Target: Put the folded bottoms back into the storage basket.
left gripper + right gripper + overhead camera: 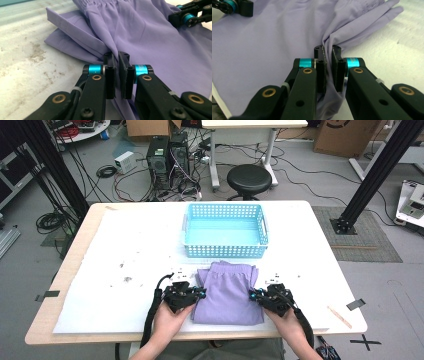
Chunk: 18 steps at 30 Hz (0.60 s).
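— Left tongs (116,75)?
— Pinched nearly closed on the left edge of the folded purple shorts (227,292)
— Right tongs (328,72)?
— Same, clamped on the right edge
— Shorts?
— Flat on the white surface (125,265), just in front of the blue basket (225,251)
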Available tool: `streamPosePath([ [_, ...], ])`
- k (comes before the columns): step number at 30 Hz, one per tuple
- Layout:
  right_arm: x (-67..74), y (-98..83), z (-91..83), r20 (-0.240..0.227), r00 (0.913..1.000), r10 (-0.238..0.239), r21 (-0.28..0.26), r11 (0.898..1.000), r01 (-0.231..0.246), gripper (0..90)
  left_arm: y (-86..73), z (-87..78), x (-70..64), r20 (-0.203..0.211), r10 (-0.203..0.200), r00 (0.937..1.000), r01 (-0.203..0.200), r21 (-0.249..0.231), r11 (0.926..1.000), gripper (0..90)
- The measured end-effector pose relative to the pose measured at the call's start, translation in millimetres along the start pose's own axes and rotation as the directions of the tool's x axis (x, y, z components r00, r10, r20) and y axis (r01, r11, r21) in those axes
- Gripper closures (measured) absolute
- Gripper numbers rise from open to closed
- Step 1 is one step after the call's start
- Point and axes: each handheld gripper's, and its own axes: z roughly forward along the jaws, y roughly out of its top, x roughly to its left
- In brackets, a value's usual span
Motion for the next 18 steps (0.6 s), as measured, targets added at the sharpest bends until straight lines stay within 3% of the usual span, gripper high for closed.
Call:
streamPosePath([
  [7, -5.3, 5.1, -11.2, -0.042, 0.9984, 0.038, -0.060, 0.997, -0.040, 85.1, 9.3, -12.1, -0.7, 0.031, 0.005, 0.9995, -0.003, -0.064, 0.9980, 85.2],
  [18, -4.0, 16.1, -26.6, -0.050, 0.9984, 0.027, -0.122, 0.992, -0.033, 85.4, 17.2, -20.8, -1.6, 0.054, 0.010, 0.9985, -0.004, -0.101, 0.9949, 85.4],
])
